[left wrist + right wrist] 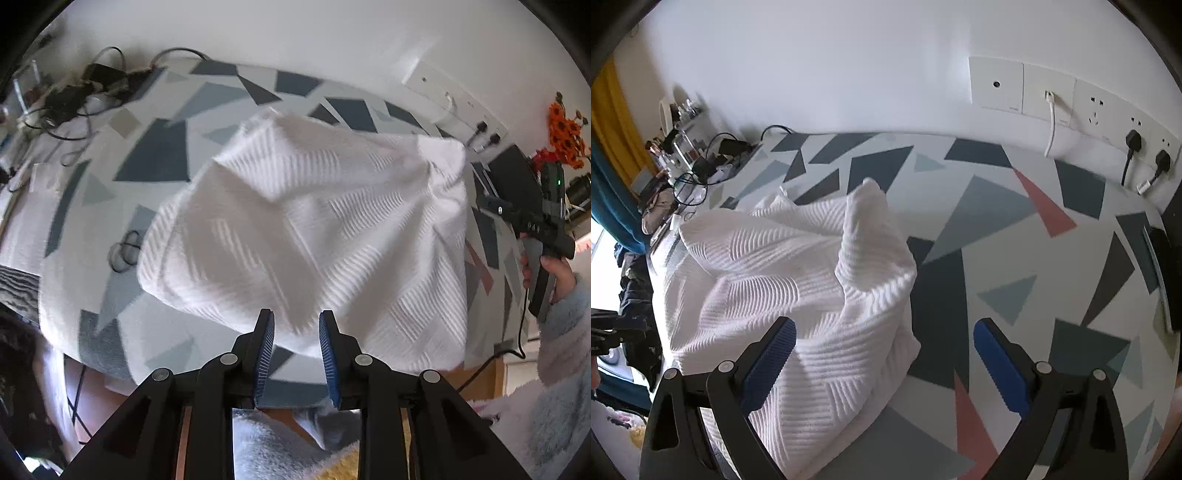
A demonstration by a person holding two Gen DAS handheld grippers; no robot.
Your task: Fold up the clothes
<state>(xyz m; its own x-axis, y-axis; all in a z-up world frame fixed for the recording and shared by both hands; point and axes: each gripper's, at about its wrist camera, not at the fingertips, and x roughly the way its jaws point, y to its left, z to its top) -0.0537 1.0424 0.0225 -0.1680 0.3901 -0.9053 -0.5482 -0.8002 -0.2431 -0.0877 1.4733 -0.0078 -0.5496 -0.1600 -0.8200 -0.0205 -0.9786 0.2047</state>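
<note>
A white ribbed garment (306, 221) lies bunched on a table under a grey, blue and pink geometric cloth (155, 155). My left gripper (297, 317) hovers above the garment's near edge. Its blue pads stand a narrow gap apart with nothing between them. In the right wrist view the same garment (783, 266) is heaped at the left, with one corner (868, 199) sticking up. My right gripper (884, 328) is wide open above the heap's right edge. Its left finger (772, 354) is over the fabric and its right finger (997, 362) is over the bare tablecloth (997, 221).
Tangled cables and chargers (85, 92) crowd the table's back left corner. Wall sockets with plugs (1137, 144) run along the back right. Orange flowers (565, 129) and a dark box (513, 173) stand at the right. A hand in a fluffy sleeve (554, 273) holds the right tool.
</note>
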